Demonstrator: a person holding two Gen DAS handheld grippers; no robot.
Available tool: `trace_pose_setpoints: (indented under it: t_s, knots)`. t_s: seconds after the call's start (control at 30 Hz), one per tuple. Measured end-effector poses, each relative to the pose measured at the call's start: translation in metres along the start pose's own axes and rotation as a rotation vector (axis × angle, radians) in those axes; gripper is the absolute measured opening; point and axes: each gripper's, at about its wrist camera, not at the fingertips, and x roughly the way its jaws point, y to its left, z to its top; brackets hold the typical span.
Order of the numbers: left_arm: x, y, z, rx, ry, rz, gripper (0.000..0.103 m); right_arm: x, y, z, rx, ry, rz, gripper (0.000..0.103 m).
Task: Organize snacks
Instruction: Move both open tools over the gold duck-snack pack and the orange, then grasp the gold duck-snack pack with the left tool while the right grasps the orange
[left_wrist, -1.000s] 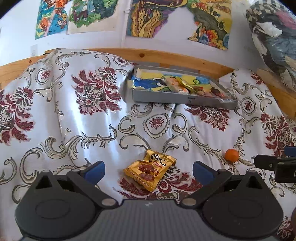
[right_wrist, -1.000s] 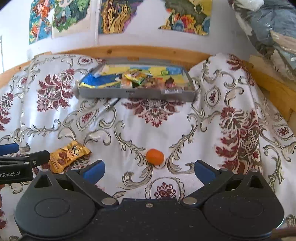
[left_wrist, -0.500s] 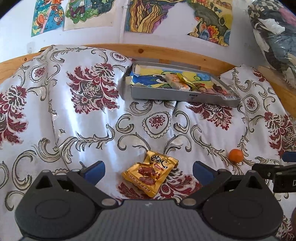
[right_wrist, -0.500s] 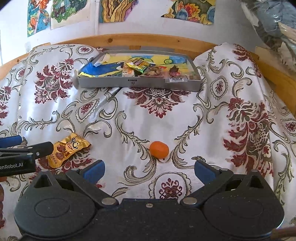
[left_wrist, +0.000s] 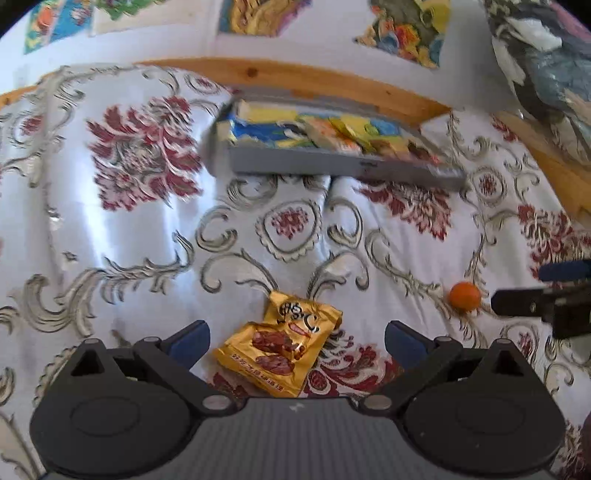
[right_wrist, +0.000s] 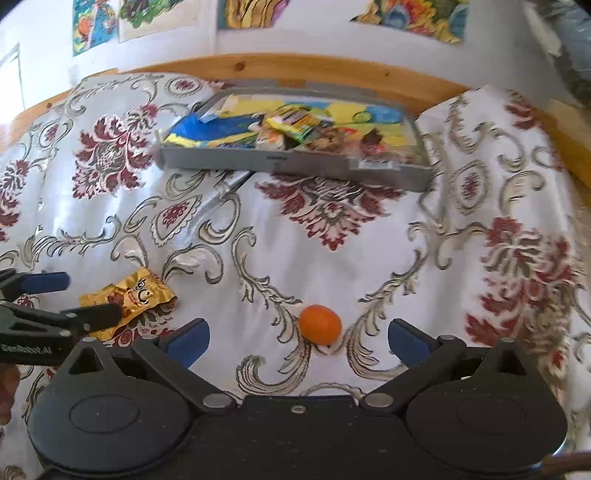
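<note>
A: Both tongs have dropped closer. The left tongs (left_wrist: 297, 338) gape around the crinkled gold foil snack packet (left_wrist: 282, 349); the right tongs (right_wrist: 298, 338) gape around the small round orange fruit (right_wrist: 320, 324).

B: Pick-up step, I judge. Next, clench, then carry to the far grey plastic tray (right_wrist: 295, 162) of snacks on the floral bedspread (right_wrist: 332, 236).

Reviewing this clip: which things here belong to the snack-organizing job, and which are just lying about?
Part of the job:
- gold snack packet, loose on the cloth between the open left claw fingers
- small orange fruit, loose ahead of the open right claw
- grey tray already holding snacks

Just there:
- patterned cloth
- wall pictures
- wooden rail
</note>
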Motion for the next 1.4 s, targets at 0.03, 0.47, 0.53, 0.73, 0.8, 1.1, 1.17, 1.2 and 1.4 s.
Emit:
trace_pose_setpoints:
  t_s: [0.03, 0.47, 0.53, 0.73, 0.8, 1.1, 1.17, 1.2, 1.4]
  knots:
    - [0.004, 0.001, 0.0, 0.002, 0.009, -0.004, 0.103, 0.005, -0.002, 0.002, -0.003, 0.012, 0.023, 0.102]
    - [0.043, 0.011, 0.002, 0.049, 0.099, -0.003, 0.103, 0.071, -0.036, 0.014, 0.091, 0.139, 0.106, 0.102]
    - [0.045, 0.009, 0.002, 0.066, 0.101, -0.003, 0.103, 0.079, -0.041, 0.013, 0.138, 0.161, 0.114, 0.099]
    - [0.052, 0.004, 0.001, 0.115, 0.117, -0.001, 0.102, 0.09, -0.04, 0.009, 0.177, 0.181, 0.148, 0.093]
    - [0.053, 0.004, 0.002, 0.12, 0.124, -0.008, 0.102, 0.091, -0.035, 0.009, 0.162, 0.183, 0.161, 0.09]
    - [0.053, 0.0, 0.001, 0.139, 0.138, -0.037, 0.086, 0.091, -0.024, 0.008, 0.101, 0.181, 0.157, 0.074]
    - [0.053, 0.002, 0.003, 0.121, 0.136, -0.049, 0.08, 0.091, -0.024, 0.009, 0.104, 0.181, 0.156, 0.07]
    - [0.053, 0.003, 0.003, 0.112, 0.137, -0.055, 0.08, 0.09, -0.024, 0.009, 0.104, 0.181, 0.153, 0.067]
    - [0.052, -0.006, 0.001, 0.173, 0.136, -0.043, 0.073, 0.089, -0.016, 0.009, 0.067, 0.19, 0.155, 0.041]
